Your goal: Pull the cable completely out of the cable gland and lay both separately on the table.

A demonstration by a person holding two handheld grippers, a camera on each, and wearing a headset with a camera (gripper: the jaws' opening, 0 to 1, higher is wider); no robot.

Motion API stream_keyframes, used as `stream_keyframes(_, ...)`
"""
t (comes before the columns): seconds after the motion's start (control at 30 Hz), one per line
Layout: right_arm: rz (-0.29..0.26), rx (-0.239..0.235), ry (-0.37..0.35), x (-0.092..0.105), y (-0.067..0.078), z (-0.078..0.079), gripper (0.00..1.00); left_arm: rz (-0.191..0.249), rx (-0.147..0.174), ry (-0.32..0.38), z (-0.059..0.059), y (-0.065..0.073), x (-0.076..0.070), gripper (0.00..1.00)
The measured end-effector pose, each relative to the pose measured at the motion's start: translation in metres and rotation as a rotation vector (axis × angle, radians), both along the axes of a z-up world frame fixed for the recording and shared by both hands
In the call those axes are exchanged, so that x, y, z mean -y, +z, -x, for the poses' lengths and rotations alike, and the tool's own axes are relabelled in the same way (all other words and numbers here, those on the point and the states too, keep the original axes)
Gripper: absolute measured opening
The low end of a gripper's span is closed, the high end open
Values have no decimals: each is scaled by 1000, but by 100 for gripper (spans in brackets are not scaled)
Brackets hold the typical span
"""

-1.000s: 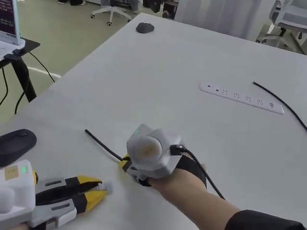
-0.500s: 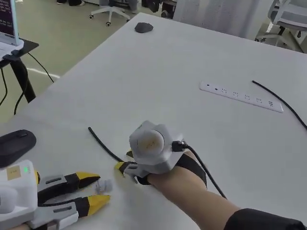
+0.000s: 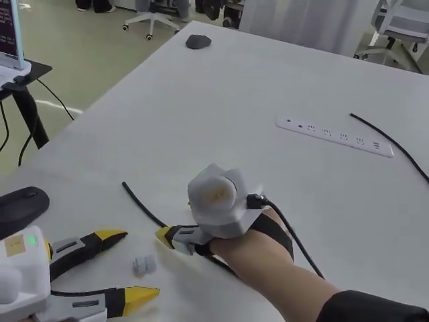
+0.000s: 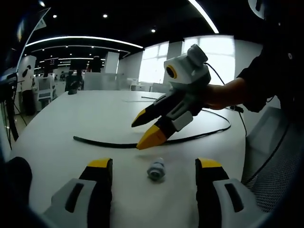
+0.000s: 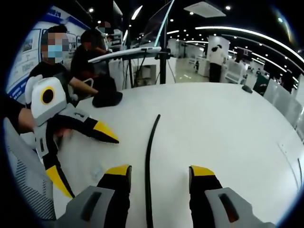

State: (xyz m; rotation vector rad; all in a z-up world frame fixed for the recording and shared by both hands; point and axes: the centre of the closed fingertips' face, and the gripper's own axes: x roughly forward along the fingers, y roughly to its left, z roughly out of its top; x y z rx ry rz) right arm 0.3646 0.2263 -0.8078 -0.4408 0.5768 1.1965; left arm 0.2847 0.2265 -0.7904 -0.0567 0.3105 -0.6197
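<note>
A white table [image 3: 221,100] in an open office carries the work. The pale cable gland [image 3: 143,265] lies on it alone, free of the cable, in the gap between the wide-apart jaws of the left gripper [image 3: 141,263], touching neither jaw. Just beyond the gland, the black cable [image 3: 141,201] lies flat on the surface. The right gripper [image 3: 166,236] is near the gland, its jaws parted; the cable runs between them unclamped. Well beyond the gland lies a white power strip [image 3: 335,134].
</note>
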Motion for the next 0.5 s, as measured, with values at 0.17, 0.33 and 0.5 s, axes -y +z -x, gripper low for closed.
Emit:
stream_keyframes(0.17,-24,-21,-11,3,3,-1,68,3,19,0,-5,9,3,90)
stream_keyframes(0.33,-49,-26,-36,18,9,-8,77,11,-11,-4,-7,11,4,99)
stream_keyframes(0.5,-58,-85,-131,58,15,-21,99,18,-73,-19,-7,13,8,99)
